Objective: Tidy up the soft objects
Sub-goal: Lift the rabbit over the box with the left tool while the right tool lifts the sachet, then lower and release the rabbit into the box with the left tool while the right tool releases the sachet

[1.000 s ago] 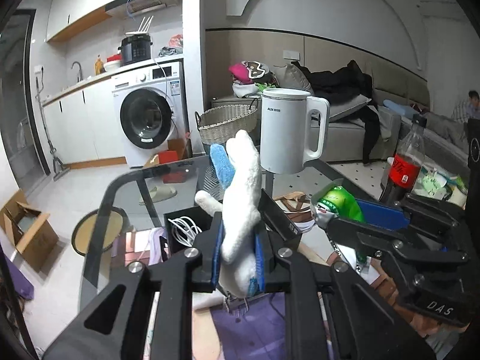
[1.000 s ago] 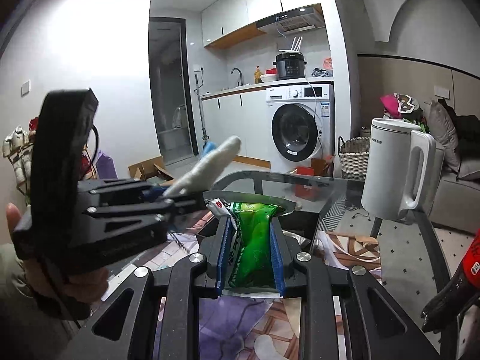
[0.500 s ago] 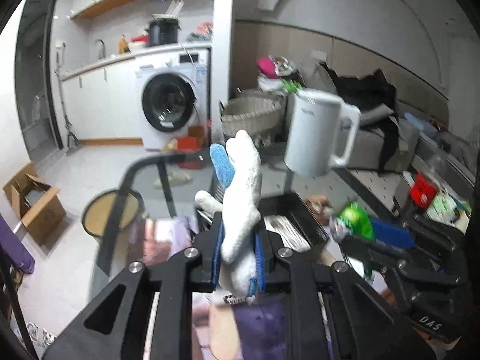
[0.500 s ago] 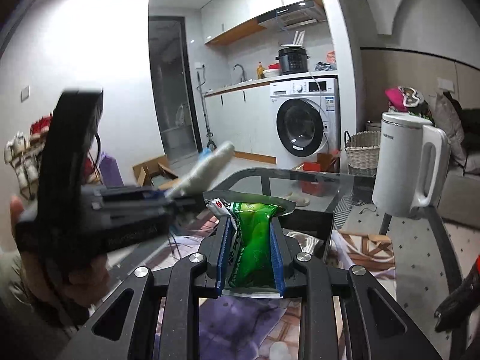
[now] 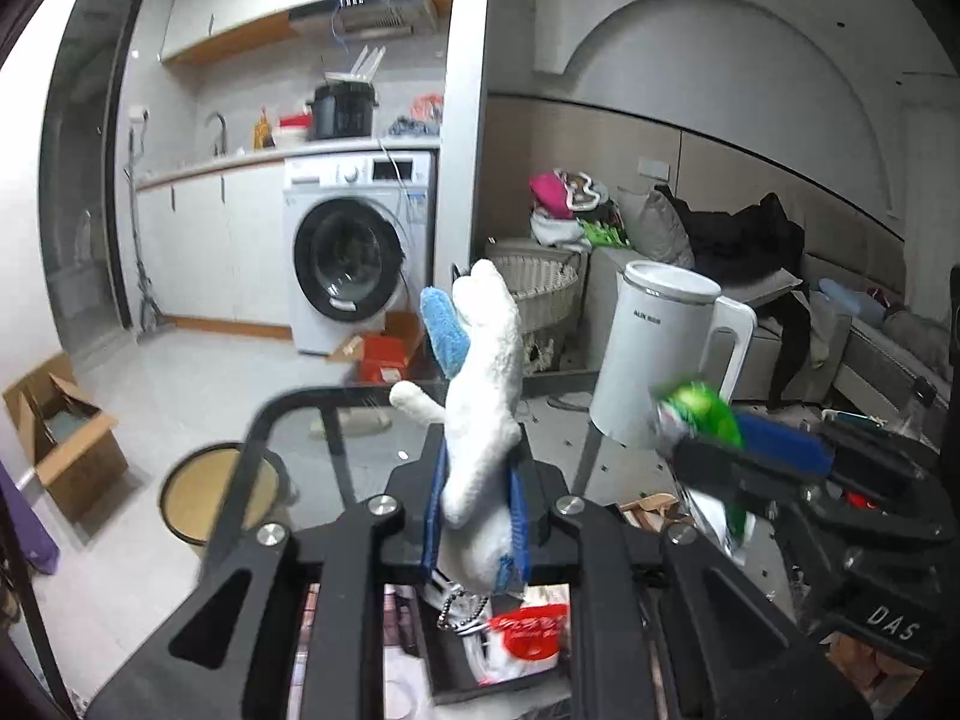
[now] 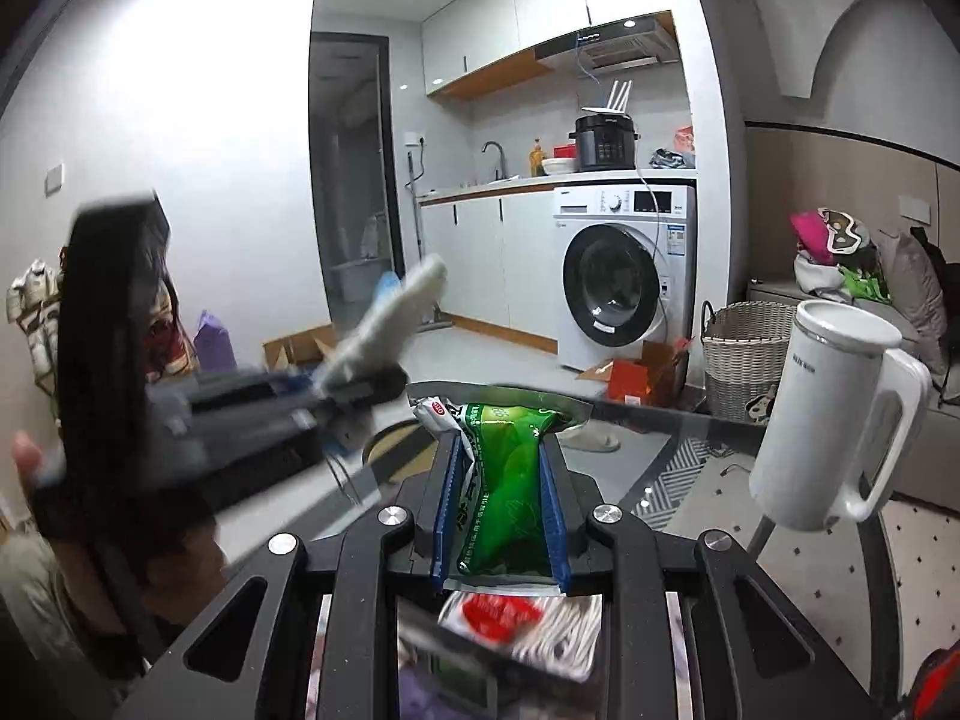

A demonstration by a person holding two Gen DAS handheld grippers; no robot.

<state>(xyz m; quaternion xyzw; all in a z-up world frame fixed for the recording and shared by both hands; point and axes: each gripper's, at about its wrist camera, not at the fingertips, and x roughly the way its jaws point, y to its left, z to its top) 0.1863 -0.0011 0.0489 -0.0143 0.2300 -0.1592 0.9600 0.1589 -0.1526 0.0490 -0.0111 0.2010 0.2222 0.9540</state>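
Note:
My left gripper [image 5: 477, 483] is shut on a white plush toy [image 5: 483, 396] with a blue ear, held upright above the glass table [image 5: 312, 420]. The toy and the left gripper also show blurred in the right wrist view [image 6: 396, 324]. My right gripper [image 6: 501, 510] is shut on a green soft packet [image 6: 510, 480]. That packet shows at the right of the left wrist view [image 5: 699, 411], blurred. Below both grippers lies a black tray holding a white and red packet [image 6: 516, 624].
A white electric kettle [image 6: 822, 414] stands on the glass table to the right. Beyond the table are a washing machine [image 5: 354, 264], a wicker basket [image 5: 540, 288], a round bin [image 5: 216, 492], a cardboard box [image 5: 60, 438] and a cluttered sofa [image 5: 750, 264].
Both grippers have moved forward over the table with their loads still held. The black tray with the red and white packet now lies right below them, and the kettle looks nearer.

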